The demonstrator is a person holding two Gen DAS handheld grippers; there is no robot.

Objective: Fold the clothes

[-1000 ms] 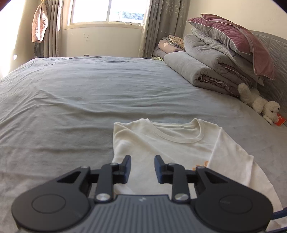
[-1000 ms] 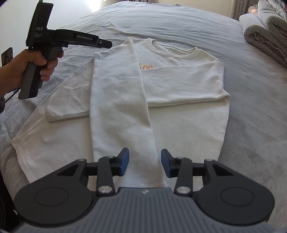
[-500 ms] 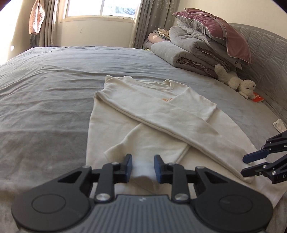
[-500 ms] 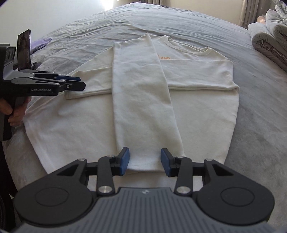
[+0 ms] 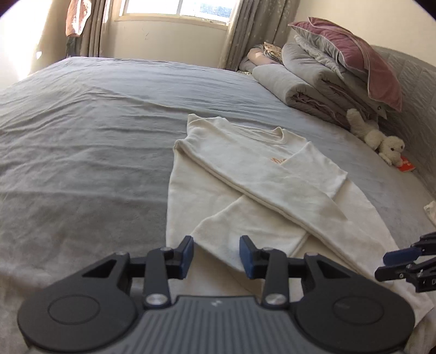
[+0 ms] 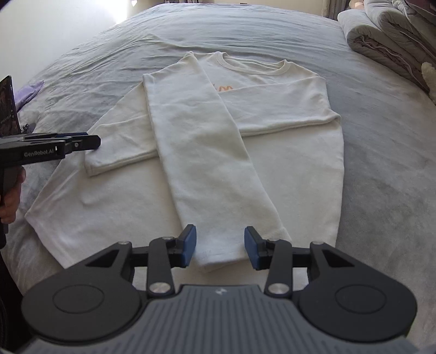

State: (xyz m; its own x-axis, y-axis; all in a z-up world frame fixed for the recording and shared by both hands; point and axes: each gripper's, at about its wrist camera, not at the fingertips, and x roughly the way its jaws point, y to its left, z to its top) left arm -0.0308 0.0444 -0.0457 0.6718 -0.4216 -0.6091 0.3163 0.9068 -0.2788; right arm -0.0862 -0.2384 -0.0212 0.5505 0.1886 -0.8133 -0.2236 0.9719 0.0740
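Note:
A cream long-sleeved shirt point(image 6: 286, 152) lies flat on the grey bed point(image 6: 387, 168), collar far from me, both sleeves folded across its front. It also shows in the left wrist view point(image 5: 245, 174). My right gripper point(image 6: 220, 246) is open and empty, its pads on either side of the cuff of the long sleeve point(image 6: 207, 152) near the hem. My left gripper point(image 5: 216, 256) is open and empty at the cuff of the crossways sleeve point(image 5: 245, 234). It shows at the left edge of the right wrist view point(image 6: 79, 141). The right gripper's tips show at the right of the left wrist view point(image 5: 403, 261).
Rolled grey quilts and a maroon pillow point(image 5: 354, 51) are stacked at the headboard end. A white plush toy point(image 5: 381, 141) lies beside them. A window point(image 5: 177, 11) with curtains is beyond the bed. A phone point(image 6: 6, 106) and a purple cloth point(image 6: 27, 92) lie at the bed's left edge.
The left gripper has drawn back from the collar area toward the hem side and opened wider. The right gripper has pulled back slightly and opened wider. The shirt has stayed still.

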